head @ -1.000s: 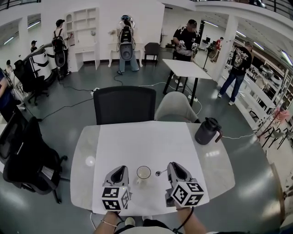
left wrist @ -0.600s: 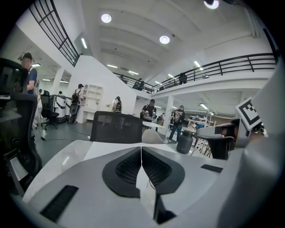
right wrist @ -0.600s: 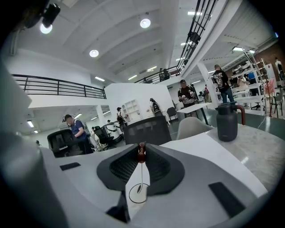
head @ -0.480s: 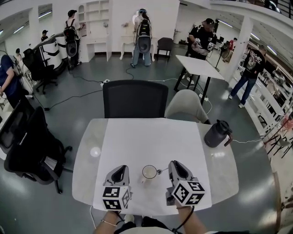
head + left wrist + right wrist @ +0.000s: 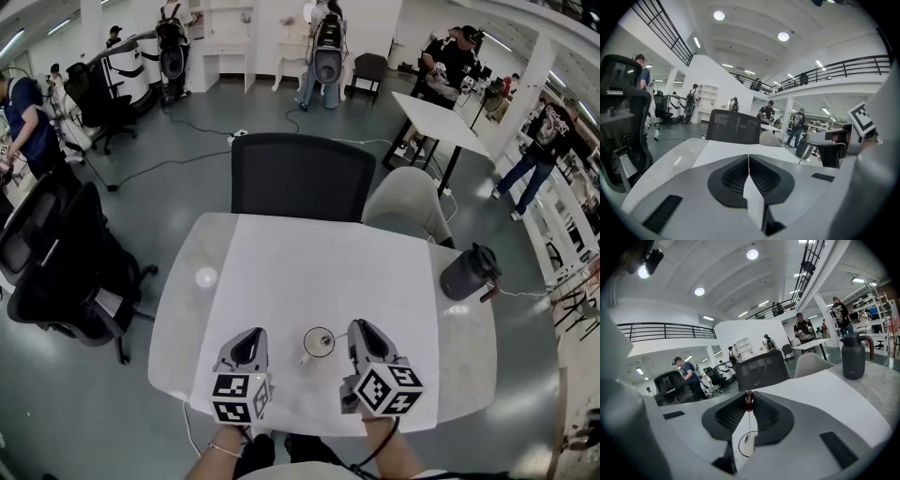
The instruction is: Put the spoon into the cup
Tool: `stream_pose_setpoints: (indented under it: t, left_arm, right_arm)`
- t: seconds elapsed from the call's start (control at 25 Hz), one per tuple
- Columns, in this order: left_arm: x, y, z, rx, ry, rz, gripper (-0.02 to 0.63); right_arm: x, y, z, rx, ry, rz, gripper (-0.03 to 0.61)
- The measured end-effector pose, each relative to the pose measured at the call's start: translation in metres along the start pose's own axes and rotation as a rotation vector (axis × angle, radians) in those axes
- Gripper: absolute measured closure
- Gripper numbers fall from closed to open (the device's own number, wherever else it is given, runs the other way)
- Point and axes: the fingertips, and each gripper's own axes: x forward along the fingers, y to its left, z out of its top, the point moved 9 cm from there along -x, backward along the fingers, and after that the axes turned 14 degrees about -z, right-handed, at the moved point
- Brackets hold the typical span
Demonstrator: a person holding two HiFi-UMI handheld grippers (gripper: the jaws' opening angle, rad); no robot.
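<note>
A small white cup (image 5: 319,341) stands on the white sheet (image 5: 319,267) near the table's front edge, between my two grippers. My right gripper (image 5: 357,331) is just right of it and shut on the spoon (image 5: 749,423). In the right gripper view the jaws (image 5: 750,400) pinch the spoon's dark red handle end. The thin shaft hangs straight down, with its bowl inside the cup's rim (image 5: 740,449). My left gripper (image 5: 249,344) rests left of the cup. In its own view the left gripper (image 5: 748,161) is shut with nothing between its pads.
A black jug (image 5: 468,273) stands on the round table (image 5: 173,309) at the right, also seen as the jug (image 5: 853,362). A black chair (image 5: 302,178) and a grey chair (image 5: 405,206) stand behind the table. People and other furniture are farther back.
The spoon, which lay right of the cup, now hangs over the cup from my right gripper. The head view has shifted, and the left gripper has barely moved.
</note>
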Motion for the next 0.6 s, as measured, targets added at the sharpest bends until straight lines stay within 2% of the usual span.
stream_pose_setpoints:
  t: [0.6]
  left_arm:
    - [0.007,0.017,-0.034,-0.084,0.069,0.043,0.592]
  right_arm:
    - [0.030,0.000,-0.037,-0.013,0.116,0.005,0.511]
